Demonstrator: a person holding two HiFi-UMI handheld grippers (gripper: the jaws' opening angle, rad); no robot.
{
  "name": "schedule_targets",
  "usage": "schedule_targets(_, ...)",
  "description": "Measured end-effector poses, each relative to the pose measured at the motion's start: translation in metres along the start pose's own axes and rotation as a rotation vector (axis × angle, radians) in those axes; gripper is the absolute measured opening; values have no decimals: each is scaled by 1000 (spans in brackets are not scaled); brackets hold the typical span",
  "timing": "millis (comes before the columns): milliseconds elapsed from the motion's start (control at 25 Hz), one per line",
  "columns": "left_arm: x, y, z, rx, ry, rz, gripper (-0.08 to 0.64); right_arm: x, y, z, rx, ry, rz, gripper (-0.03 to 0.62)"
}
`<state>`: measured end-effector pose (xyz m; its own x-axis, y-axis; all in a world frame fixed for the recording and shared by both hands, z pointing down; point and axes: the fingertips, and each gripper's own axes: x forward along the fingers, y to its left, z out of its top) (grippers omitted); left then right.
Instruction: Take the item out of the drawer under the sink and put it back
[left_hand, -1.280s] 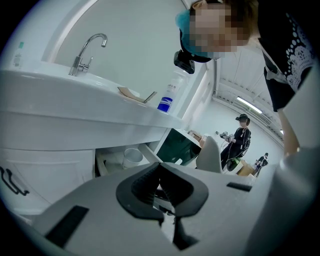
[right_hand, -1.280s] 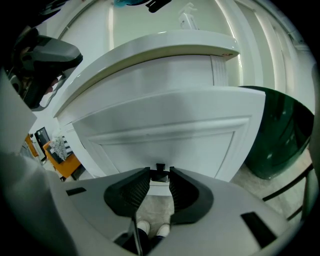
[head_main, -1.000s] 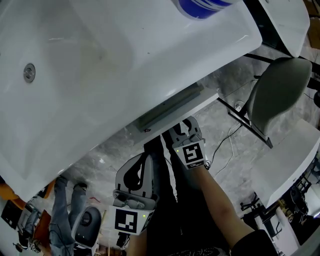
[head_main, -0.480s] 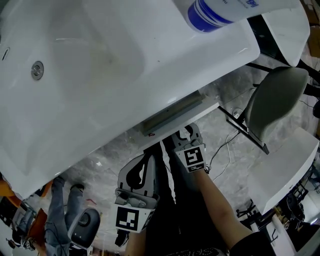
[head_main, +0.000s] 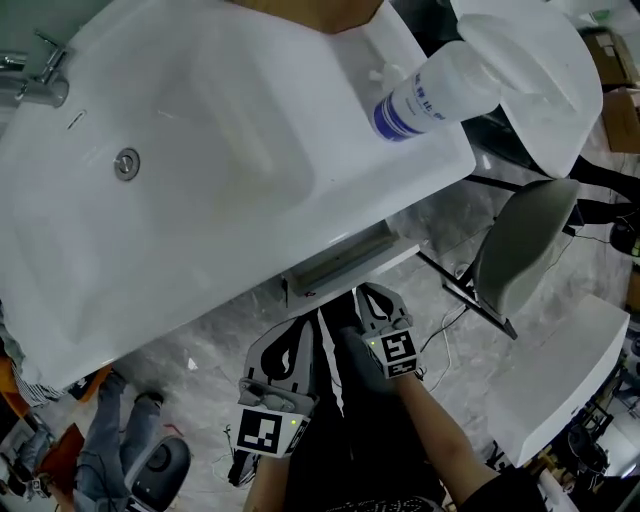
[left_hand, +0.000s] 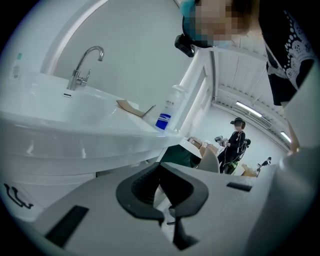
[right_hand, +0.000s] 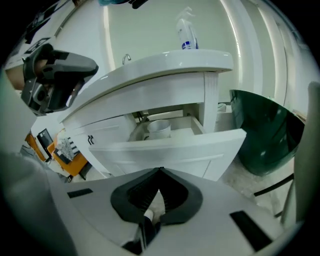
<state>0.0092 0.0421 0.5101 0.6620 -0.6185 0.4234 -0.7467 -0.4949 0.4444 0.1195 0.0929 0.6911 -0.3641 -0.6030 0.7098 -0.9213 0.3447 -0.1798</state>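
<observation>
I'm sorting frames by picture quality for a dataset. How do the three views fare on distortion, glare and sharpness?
Head view: even light, only a faint sheen on the sink, edges crisp. Left gripper view: heavy fisheye bows the sink, and the ceiling lights glare at right. Right gripper view: black corners, the sink bowed too, yet the cup in the drawer reads clearly.

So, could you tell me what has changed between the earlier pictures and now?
The right gripper has just been closing its jaws, nothing between them. The view has swung, bringing the tap and the whole spray bottle into sight. The drawer stays open; the left gripper stays beside the right.
</observation>
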Motion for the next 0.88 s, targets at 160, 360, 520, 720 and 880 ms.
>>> schedule_targets(160,-10,-5,19,-1,-10,3,5,-28,4,26,33,-33,11,18)
schedule_targets(360,-21,-15,43,23,-23,-18,5,-48,8,75,29,-106,21,18)
schedule_targets(520,-28,-19,63,44,-48,-14,5,-56,19,116,1,-163,56,18)
schedule_targets(720,-35,-26,90,58,-100,-5,5,-71,38,161,-23,-232,97,18)
schedule_targets(880,-45,-31,111,87,-134,7,5,-88,49,195,-52,-290,114,18)
